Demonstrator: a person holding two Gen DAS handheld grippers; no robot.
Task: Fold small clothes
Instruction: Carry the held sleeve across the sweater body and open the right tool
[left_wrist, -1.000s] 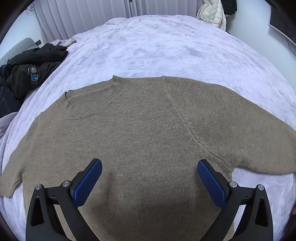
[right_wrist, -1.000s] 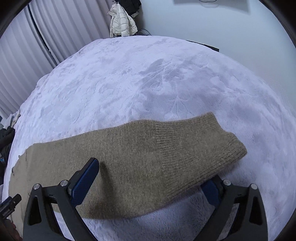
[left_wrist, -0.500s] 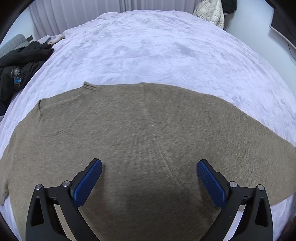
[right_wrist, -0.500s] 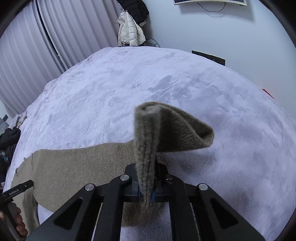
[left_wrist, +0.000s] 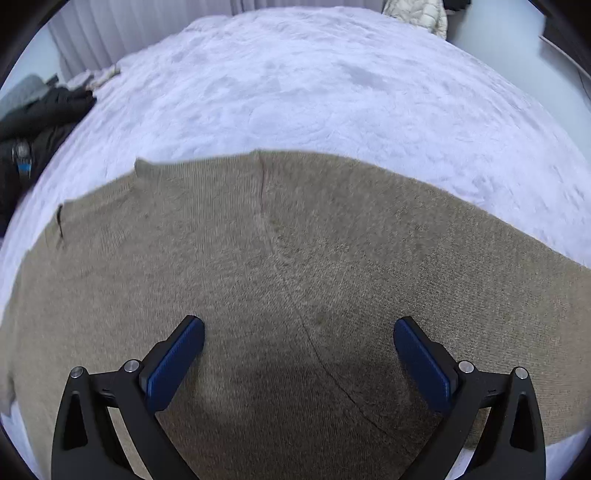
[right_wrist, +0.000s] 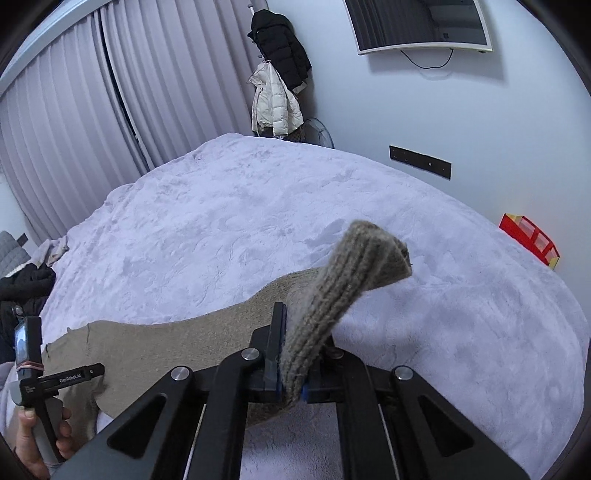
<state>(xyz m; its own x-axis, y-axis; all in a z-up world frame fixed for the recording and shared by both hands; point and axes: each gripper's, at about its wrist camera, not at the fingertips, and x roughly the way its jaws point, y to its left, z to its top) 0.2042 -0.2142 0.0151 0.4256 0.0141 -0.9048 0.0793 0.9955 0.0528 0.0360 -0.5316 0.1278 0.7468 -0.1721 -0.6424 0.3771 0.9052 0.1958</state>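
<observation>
Knitwear fills the left wrist view: an olive-brown knitted sweater (left_wrist: 295, 277) lies flat on the pale lilac plush bedspread (left_wrist: 314, 85), its ribbed round neckline (left_wrist: 155, 173) at the upper left and a raglan seam running down the middle of the fabric. The weave looks fine and a little fuzzy, smooth across the body. The left gripper (left_wrist: 298, 332) hovers low over the sweater's body, blue pads spread wide apart, nothing between them. Over on the right, the right gripper (right_wrist: 291, 354) is clamped tight on the sweater's ribbed cuff (right_wrist: 354, 273), and the sleeve end stands up off the bedspread, curling over at the top, chunky ribs plainly visible. The rest of the sleeve trails flat toward the left. Dark clothes (left_wrist: 33, 129) are heaped at the bed's left edge.
</observation>
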